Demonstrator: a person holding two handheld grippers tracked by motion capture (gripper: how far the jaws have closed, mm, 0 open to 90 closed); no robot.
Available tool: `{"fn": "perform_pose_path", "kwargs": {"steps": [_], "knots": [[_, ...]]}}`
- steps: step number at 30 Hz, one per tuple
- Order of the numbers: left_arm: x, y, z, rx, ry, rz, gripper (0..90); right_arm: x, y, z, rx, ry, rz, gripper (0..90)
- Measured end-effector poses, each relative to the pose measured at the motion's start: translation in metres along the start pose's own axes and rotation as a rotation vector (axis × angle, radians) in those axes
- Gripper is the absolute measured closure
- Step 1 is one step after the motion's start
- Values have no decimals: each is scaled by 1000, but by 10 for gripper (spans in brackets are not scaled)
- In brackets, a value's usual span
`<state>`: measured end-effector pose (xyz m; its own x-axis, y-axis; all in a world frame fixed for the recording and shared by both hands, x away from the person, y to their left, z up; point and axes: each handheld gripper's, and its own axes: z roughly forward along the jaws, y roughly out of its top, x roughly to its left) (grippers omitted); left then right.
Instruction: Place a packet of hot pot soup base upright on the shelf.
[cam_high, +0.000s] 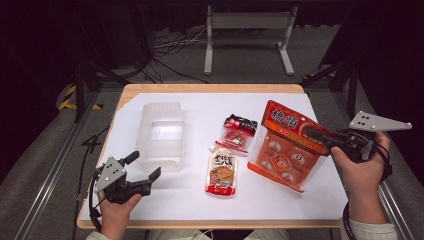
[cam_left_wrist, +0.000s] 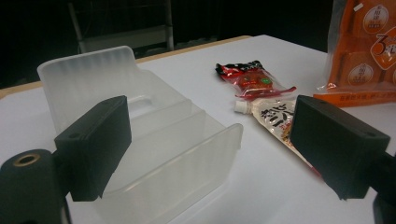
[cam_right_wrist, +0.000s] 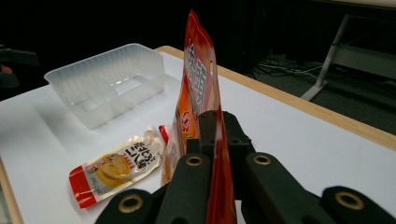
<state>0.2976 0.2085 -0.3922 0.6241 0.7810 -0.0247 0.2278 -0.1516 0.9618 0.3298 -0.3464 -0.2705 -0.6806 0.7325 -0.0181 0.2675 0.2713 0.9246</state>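
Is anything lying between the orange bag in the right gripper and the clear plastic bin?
Yes. Two pouches lie on the table between the orange bag and the clear bin: a red-and-black packet and a spouted sauce pouch. Carried above them, the bag should pass.

Glossy orange plastic bag (cam_high: 286, 150), frosted ribbed plastic tray (cam_high: 161, 135), matt white tabletop (cam_high: 200, 107), wooden edge

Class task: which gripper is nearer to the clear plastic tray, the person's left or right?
Left. The left gripper sits open just in front of the clear plastic tray; the right gripper clamps the orange bag across the table.
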Motion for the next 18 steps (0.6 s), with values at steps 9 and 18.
{"fn": "perform_pose_path", "kwargs": {"steps": [9,18], "knots": [[-8,7,5,-5,-29,12,133,19,13,0,-8,-7,-81,900],[-25,19,35,18,-105,35,181,20,19,4,-50,-27,-84,900]]}}
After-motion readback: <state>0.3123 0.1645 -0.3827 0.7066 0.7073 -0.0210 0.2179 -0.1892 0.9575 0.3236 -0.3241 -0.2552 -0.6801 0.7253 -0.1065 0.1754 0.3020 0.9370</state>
